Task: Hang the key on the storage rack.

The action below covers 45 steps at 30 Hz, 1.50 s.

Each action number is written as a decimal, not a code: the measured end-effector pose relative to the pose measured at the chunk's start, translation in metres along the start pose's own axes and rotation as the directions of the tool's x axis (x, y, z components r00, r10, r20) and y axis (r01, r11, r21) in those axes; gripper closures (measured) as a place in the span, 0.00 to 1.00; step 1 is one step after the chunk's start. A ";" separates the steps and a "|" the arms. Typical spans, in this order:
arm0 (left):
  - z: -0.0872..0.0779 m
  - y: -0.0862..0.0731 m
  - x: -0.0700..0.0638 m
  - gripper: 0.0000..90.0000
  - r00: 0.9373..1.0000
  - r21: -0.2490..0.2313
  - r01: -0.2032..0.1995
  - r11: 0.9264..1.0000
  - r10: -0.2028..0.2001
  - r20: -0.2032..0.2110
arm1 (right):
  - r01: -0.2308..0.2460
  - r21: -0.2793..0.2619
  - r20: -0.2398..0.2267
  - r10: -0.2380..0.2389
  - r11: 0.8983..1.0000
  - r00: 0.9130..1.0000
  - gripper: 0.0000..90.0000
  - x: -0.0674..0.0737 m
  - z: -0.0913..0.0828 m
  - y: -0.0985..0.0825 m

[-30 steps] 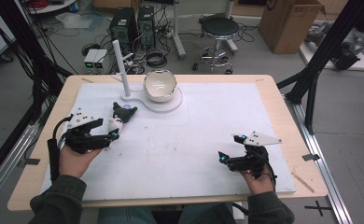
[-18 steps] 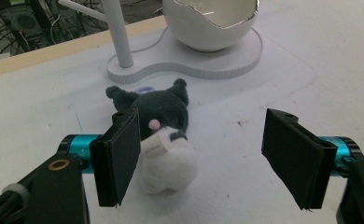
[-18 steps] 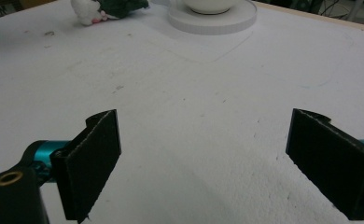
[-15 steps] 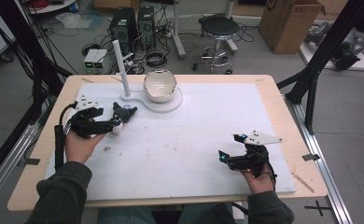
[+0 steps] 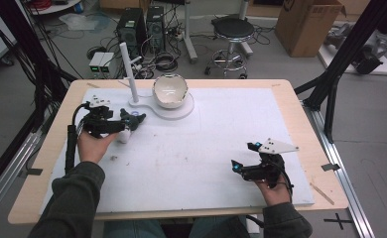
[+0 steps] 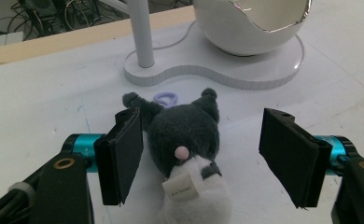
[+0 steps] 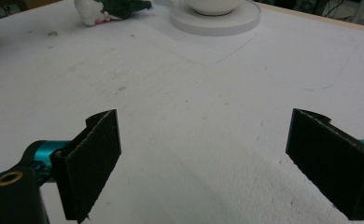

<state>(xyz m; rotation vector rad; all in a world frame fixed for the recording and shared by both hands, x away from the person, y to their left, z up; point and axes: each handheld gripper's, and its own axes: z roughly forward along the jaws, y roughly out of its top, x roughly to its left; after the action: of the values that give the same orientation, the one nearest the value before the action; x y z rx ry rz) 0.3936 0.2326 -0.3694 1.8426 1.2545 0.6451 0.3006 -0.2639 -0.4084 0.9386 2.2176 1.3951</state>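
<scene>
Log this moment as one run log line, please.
left tongs: open, straddling plush toy | right tongs: open, over bare mat | egg-shaped lamp: untouched

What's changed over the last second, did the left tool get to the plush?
The left tool moved forward, and its open jaws now straddle the plush toy without closing. The right tool stayed put, open over the mat. The egg-shaped lamp hasn't moved.

This is a lab or workshop. Beyond the far edge of the pale wooden tabletop [image 5: 300,106], black computer towers [image 5: 141,24], tangled cables [image 5: 164,59], a round black stool [image 5: 233,29] and a brown cardboard box [image 5: 308,25] sit on the grey floor. Black metal frame struts [image 5: 348,54] flank it.
</scene>
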 end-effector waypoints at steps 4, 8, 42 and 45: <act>0.006 -0.001 0.000 0.36 1.000 0.015 0.006 1.000 -0.006 -0.015 | -0.005 0.004 -0.004 0.005 1.000 1.000 0.11 0.000 0.000 0.000; 0.016 -0.004 0.000 0.37 1.000 0.052 0.014 0.999 -0.013 -0.028 | -0.003 0.003 -0.003 0.003 1.000 1.000 0.11 0.000 0.001 0.000; 0.055 -0.019 -0.012 0.44 0.988 0.258 -0.014 0.966 0.053 -0.143 | 0.000 0.000 -0.009 0.000 1.000 1.000 0.11 0.000 0.001 -0.001; 0.057 -0.020 -0.014 0.46 0.986 0.270 -0.028 0.963 0.070 -0.149 | -0.002 -0.002 -0.010 0.002 1.000 1.000 0.11 0.000 0.001 -0.001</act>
<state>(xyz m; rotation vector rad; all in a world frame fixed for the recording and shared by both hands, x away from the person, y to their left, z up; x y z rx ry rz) 0.4215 0.2051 -0.4169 2.0815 1.4620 0.6864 0.3011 -0.2630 -0.4095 0.9359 2.2227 1.4052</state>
